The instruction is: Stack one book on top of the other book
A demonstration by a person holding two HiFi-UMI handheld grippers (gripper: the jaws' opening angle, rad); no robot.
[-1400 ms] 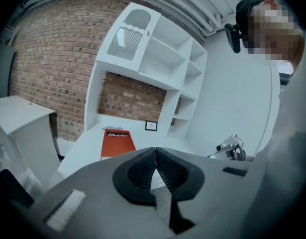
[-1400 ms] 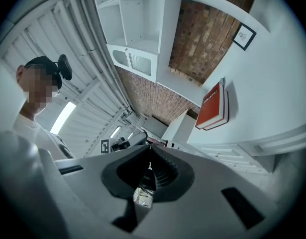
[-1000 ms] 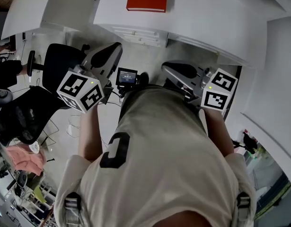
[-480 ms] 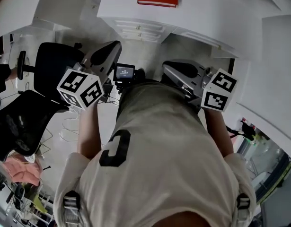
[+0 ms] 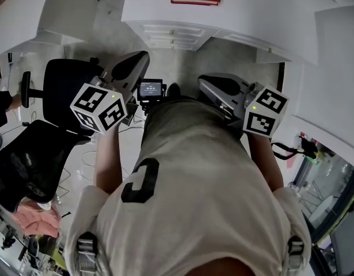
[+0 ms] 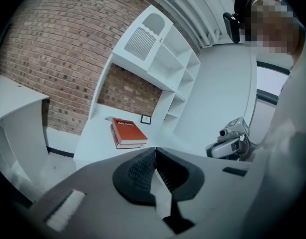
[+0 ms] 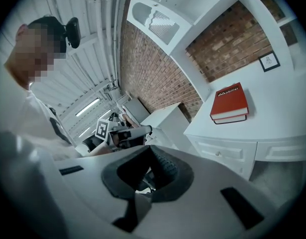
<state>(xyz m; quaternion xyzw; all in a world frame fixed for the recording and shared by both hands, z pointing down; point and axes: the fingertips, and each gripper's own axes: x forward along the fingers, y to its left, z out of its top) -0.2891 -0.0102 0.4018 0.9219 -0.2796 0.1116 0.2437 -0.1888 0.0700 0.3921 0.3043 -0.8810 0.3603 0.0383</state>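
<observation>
1. On the white desk (image 5: 251, 16), toward its back edge, sit the red books (image 7: 229, 102). From both gripper views I read two of them, one lying on the other, the upper one a little askew. If that is right, the stack is already made, and my main risk is spoiling it: any nudge could slide the upper book off the lower.
2. At the desk's rear, just beyond the books, stands a small picture frame (image 6: 146, 119). A shove on the stack toward the brick wall (image 6: 58, 59) could knock it over.
3. Well short of the desk, over the floor (image 5: 182, 62), the left gripper (image 6: 155, 149) has its jaws pressed together on nothing. Arriving like that, it would ram a book's edge instead of taking hold.
4. Equally far from the desk, the right gripper (image 7: 150, 147) is likewise closed and empty, so the same hazard applies. If I pinched a book by one corner with it, I judge the cover might gape and the book swing loose.
5. Left of the desk's front, a black office chair (image 5: 67, 82) stands close beside the left gripper. A wide swing on that side could catch it and jolt my aim.
</observation>
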